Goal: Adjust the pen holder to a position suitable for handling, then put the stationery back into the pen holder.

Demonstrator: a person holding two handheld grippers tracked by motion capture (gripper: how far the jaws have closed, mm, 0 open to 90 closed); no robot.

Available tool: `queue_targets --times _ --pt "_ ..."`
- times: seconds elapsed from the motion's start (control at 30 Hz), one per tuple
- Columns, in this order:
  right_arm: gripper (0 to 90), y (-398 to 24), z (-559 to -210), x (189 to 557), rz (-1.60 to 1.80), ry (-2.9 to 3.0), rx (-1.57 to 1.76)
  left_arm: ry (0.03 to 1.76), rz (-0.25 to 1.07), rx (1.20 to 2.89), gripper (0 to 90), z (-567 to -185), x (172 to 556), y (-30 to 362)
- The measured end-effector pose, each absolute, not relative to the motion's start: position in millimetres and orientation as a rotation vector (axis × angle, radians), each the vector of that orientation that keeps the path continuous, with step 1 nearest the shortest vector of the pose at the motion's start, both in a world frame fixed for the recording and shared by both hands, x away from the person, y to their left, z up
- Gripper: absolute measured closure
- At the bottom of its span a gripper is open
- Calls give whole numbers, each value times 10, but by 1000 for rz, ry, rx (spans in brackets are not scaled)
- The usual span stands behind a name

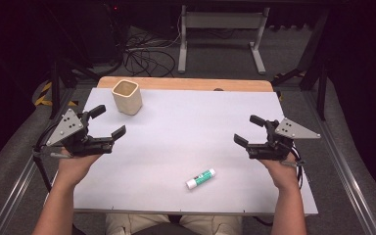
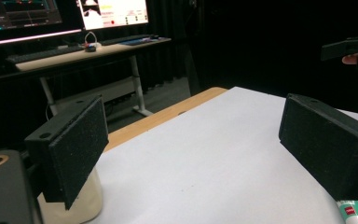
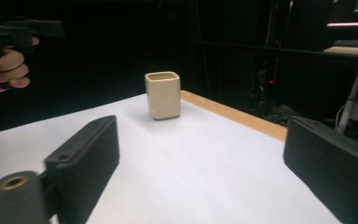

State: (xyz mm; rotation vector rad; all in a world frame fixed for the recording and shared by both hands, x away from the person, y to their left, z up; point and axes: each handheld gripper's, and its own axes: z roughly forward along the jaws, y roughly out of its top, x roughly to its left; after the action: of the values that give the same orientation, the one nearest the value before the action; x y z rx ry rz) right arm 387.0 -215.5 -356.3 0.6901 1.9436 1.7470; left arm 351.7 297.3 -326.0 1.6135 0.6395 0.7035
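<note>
A cream square cup (image 1: 127,96) stands upright at the table's far left; the right gripper view shows the cup (image 3: 163,94) ahead, and a part of it (image 2: 86,203) sits behind the left jaw in the left gripper view. A white glue stick with a green label (image 1: 200,178) lies on its side near the front edge, and its end (image 2: 353,212) peeks out in the left gripper view. My left gripper (image 1: 108,122) is open, just in front of the cup. My right gripper (image 1: 247,130) is open at the right, with nothing between its jaws.
A white sheet (image 1: 186,122) covers the table, with a wooden edge (image 1: 186,83) along the far side. Cables (image 1: 142,56) and a desk frame (image 1: 220,29) lie on the floor beyond. Metal rails (image 1: 345,166) run along both sides.
</note>
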Motion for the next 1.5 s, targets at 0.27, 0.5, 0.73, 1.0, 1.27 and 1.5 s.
queue_targets --times 0.27,0.5,0.73,1.0,1.27,1.5 --pt "251 -2063 -3574 3859 1708 2037 640 635 708 1613 89 -3251 3506 2978" --pt "294 -1909 -3603 3852 1649 2134 565 631 709 1616 91 -3253 3506 2976" --pt "271 -1796 -3625 3882 1636 2184 527 639 698 1619 90 -3289 3528 2988" --pt "289 -1708 -3641 3863 1617 2267 476 634 698 1621 91 -3284 3519 2993" --pt "288 -1566 -3656 3828 1585 2365 381 636 697 1624 92 -3287 3514 2991" --pt "288 -1375 -3717 3761 1511 2523 215 632 699 1627 92 -3282 3508 2980"
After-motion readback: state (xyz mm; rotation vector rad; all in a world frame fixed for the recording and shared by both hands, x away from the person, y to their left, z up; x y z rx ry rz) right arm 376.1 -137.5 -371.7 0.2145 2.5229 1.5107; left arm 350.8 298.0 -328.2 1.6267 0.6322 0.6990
